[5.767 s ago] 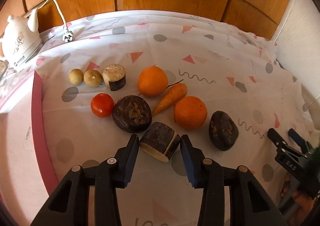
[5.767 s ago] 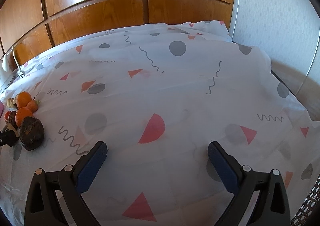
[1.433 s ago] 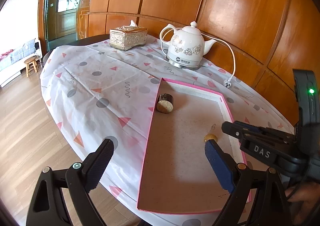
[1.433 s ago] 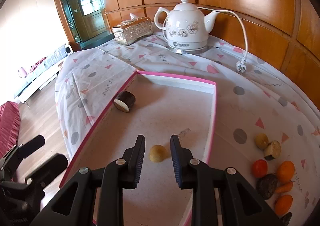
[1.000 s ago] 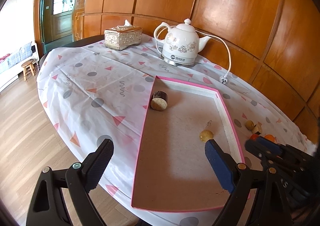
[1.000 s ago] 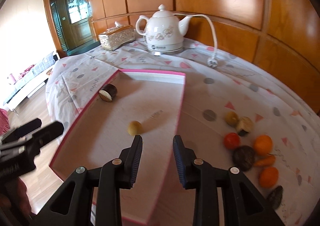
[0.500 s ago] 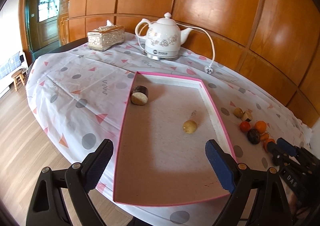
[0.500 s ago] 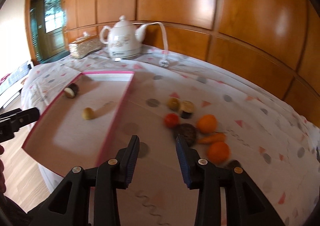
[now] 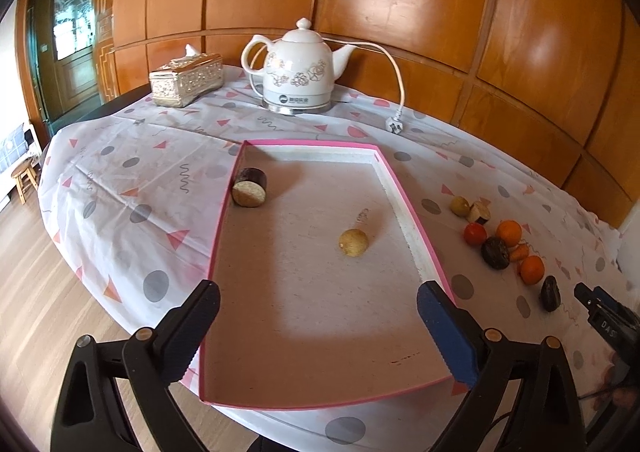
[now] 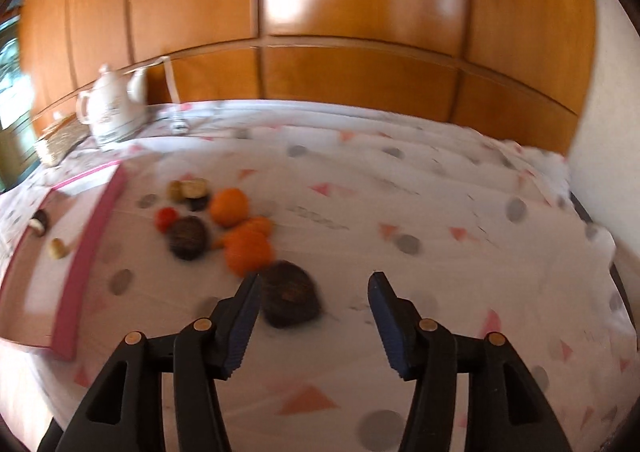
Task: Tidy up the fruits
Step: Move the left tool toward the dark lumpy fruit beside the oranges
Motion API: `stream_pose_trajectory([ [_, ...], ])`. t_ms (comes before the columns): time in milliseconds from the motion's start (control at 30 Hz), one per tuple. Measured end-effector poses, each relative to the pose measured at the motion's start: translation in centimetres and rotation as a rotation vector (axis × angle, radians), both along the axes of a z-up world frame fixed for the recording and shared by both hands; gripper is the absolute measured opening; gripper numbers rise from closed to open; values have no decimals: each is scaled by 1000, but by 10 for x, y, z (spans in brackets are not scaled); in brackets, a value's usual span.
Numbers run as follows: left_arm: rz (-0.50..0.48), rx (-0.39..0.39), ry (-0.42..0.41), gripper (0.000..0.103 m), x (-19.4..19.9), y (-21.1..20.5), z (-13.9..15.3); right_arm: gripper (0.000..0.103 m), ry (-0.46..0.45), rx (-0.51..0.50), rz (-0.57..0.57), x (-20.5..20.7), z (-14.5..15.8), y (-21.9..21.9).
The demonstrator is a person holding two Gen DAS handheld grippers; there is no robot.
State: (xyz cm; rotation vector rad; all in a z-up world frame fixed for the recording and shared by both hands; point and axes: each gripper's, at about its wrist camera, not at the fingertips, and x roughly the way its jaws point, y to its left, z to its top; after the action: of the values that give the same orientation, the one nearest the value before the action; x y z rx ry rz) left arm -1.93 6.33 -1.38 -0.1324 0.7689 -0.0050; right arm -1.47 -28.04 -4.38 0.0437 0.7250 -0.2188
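Most of the pink-rimmed tray (image 9: 408, 208) floor lies bare; only a cut dark piece (image 9: 249, 187) against its left wall and a small tan fruit (image 9: 353, 242) nearer its right wall break it. Right of the tray, the fruit cluster (image 10: 236, 224) crowds the tablecloth (image 10: 440, 220); toward the table's right edge the cloth lies open

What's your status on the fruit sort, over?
Both tongs open, empty. Right tongs nearing dark fruit. Two pieces in pink tray; rest on cloth. Nothing blocking.
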Motion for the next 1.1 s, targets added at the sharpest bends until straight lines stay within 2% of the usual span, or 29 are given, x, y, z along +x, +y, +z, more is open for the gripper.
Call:
stream_pose_trajectory([
  [67, -12, 7, 2, 103, 0, -4, 0, 56, 8, 1, -37, -4, -4, -11],
  [400, -102, 40, -8, 103, 0, -25, 1, 56, 36, 21, -198, -15, -18, -55],
  [767, -257, 56, -69, 103, 3, -56, 19, 56, 50, 41, -237, -17, -26, -69],
  [933, -361, 49, -21, 103, 16, -80, 19, 56, 52, 44, -233, -17, -29, -68],
  [1100, -421, 68, 43, 103, 26, -104, 16, 56, 54, 45, -236, -18, -30, -71],
])
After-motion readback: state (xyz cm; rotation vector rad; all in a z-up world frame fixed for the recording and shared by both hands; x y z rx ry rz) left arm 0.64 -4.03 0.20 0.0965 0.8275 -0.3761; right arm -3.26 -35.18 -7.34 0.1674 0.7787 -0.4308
